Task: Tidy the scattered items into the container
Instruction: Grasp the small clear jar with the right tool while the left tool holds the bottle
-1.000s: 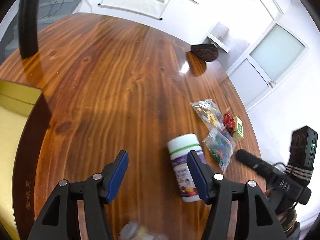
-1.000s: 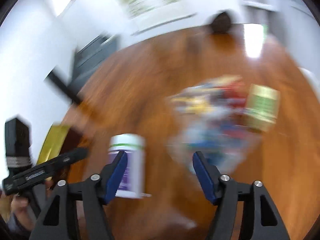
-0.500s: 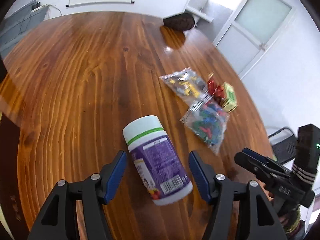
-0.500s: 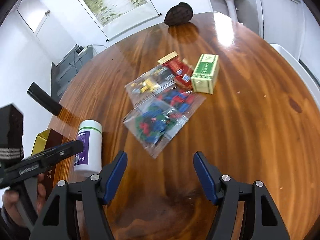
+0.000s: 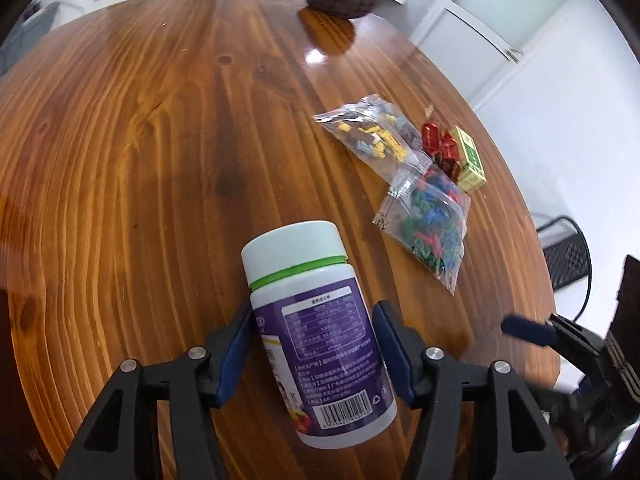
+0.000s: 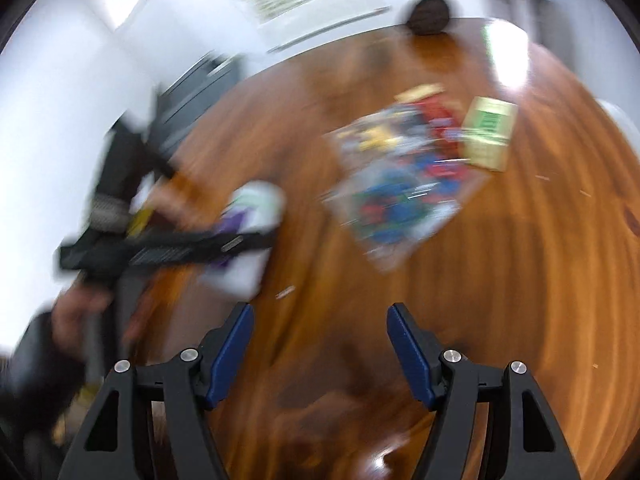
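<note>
The counter (image 5: 160, 140), a broad round slab of brown wood, fills both views. My left tool (image 5: 312, 354) has its blue pads on either side of the bottle (image 5: 320, 332), a white one with a purple label and a green ring under the cap, lying tilted with the cap pointing away from me. The pads look pressed against the label, so I judge it clamped, though whether it has left the wood I cannot tell. My right tool (image 6: 320, 350) is spread apart with nothing between the pads.

Off to the right lie a bag of coloured bits (image 5: 428, 224), a bag of yellow and brown bits (image 5: 372, 140), a small green box (image 5: 470, 160) and red wrappers (image 5: 440, 146), all close together and overlapping at the edges.

I take this as the pick-up of the bottle. Next I need to lift it and swing left toward the container, which neither view shows. The right view is badly smeared, so details there are guesswork, and the bottle's base is cut by the tool's frame.
</note>
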{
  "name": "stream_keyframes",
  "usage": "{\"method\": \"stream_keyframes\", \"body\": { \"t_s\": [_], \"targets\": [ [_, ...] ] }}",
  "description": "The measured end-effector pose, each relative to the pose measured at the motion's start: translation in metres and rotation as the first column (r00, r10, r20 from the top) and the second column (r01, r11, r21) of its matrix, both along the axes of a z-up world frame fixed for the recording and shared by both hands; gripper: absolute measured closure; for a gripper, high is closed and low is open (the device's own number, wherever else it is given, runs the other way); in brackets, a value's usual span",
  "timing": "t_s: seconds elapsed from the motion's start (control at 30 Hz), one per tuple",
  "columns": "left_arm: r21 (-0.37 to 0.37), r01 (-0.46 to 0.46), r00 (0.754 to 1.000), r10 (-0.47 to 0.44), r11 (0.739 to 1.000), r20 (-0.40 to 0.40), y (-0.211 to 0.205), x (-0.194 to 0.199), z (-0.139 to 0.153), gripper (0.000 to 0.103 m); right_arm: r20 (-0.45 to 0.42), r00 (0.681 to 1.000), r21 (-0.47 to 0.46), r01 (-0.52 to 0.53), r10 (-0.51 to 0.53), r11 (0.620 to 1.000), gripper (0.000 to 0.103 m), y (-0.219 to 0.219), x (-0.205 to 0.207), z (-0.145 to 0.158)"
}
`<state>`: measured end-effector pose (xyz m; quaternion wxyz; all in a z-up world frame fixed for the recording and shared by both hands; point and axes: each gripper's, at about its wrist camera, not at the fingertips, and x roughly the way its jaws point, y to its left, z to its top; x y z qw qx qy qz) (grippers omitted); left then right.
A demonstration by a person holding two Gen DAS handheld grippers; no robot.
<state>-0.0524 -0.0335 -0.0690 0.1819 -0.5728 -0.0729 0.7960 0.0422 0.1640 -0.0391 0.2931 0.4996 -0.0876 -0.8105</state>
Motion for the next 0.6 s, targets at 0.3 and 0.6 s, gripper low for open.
{"method": "stream_keyframes", "body": {
  "t_s": [0.3, 0.6],
  "targets": [
    [-0.007, 0.039, 0.998, -0.039, 0.999, -0.042, -0.009, 0.01, 0.005, 0.048, -0.004, 0.984, 0.027, -0.178, 0.178, 0.984, 0.033, -0.033, 0.033, 0.016],
    [-0.035, 0.028, 0.992, -0.032, 0.999, -0.119, -0.02, 0.027, 0.011, 0.051, 0.085, 0.979, 0.009, -0.189, 0.187, 0.982, 0.033, -0.05, 0.029, -0.003]
  ]
}}
